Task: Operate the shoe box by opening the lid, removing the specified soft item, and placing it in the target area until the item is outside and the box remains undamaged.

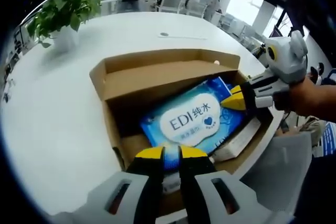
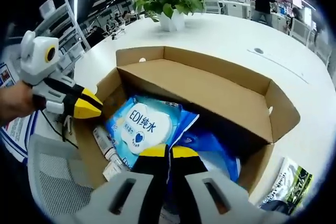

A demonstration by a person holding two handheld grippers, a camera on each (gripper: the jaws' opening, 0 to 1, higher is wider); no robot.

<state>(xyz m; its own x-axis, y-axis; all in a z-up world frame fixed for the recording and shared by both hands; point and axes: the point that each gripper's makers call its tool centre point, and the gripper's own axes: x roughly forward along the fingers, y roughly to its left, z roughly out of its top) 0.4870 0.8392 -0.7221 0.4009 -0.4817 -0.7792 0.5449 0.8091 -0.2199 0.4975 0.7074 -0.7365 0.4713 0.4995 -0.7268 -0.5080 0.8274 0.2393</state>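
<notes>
Cardboard shoe box (image 1: 157,72), lid folded back, on my white table (image 1: 68,103). Blue wipes pack (image 1: 191,119) inside, lying flat. My left tool (image 1: 170,153): jaws together at the pack's near edge; whether it grips I cannot tell. My right tool (image 2: 168,151): likewise together, over the pack. Potted plant (image 2: 170,3) behind.

left gripper view close above the open shoe box (image 1: 157,77) facing the plant (image 1: 65,9), right gripper view opposite, both sharing the box interior

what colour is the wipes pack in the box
Blue with a white label; wipes pack shows best in left gripper view.
</notes>
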